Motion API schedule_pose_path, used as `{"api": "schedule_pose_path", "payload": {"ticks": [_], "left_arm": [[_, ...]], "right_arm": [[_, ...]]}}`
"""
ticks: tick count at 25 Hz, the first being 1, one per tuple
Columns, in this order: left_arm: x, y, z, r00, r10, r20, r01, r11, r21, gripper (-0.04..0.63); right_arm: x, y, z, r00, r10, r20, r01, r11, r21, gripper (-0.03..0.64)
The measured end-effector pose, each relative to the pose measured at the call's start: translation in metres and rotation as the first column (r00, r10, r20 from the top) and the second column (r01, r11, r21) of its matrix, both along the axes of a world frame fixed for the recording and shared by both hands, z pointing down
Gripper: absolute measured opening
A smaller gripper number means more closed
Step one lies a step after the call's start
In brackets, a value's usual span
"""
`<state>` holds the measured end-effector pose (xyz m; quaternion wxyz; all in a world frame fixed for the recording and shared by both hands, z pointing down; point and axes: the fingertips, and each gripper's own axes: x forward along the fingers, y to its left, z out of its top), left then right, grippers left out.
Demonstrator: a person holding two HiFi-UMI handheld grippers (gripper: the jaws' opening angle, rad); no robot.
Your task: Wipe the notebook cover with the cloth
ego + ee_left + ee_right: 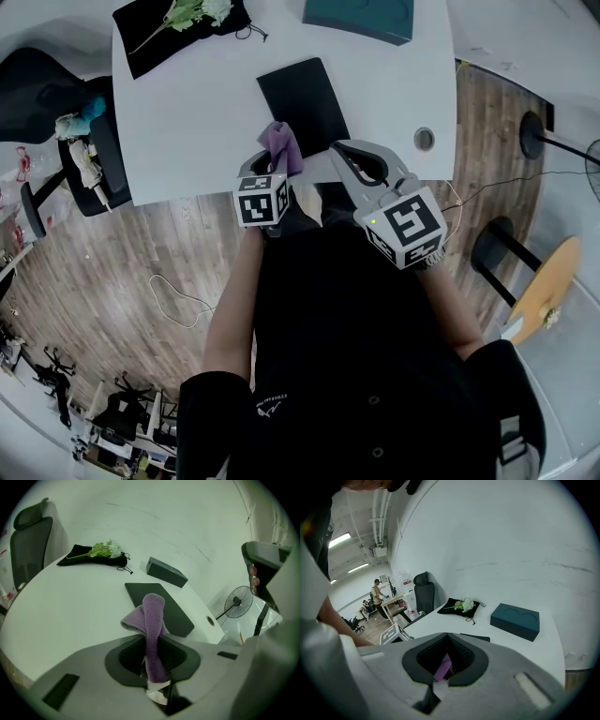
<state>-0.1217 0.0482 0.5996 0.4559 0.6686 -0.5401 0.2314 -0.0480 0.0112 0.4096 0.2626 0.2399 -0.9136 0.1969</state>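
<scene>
Beside the black notebook (302, 98), left tongs (153, 665) tight on purple cloth (152, 616); right tongs (443, 674) pressed together, empty.

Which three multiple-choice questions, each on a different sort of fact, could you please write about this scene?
1. Where does the notebook lie?
A. in a drawer
B. flat on the white table
C. on a shelf

2. What colour is the cloth?
A. purple
B. yellow
C. red

3. What state is the left hand-held gripper in?
A. open and empty
B. shut on the notebook
C. shut on the cloth

Answers:
1 B: the head view shows the notebook flat on the table.
2 A: the cloth is purple in the head view and the left gripper view.
3 C: the left gripper view shows the jaws clamped on the cloth, which sticks out beyond them.
</scene>
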Motion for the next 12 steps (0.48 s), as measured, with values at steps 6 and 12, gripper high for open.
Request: {"api": "schedule_pose_path", "payload": {"ticks": [6, 12], "left_arm": [[-0.023, 0.013, 0.000, 0.999, -0.033, 0.014, 0.034, 0.999, -0.019, 0.069], [-0.036, 0.020, -0.017, 0.999, -0.039, -0.004, 0.039, 0.999, 0.033, 0.069]], "right_arm": [[-0.007, 0.005, -0.001, 1.000, 0.014, -0.001, -0.014, 1.000, -0.002, 0.003], [-0.014, 0.011, 0.002, 1.000, 0.029, 0.002, -0.029, 1.000, -0.010, 0.003]]}}
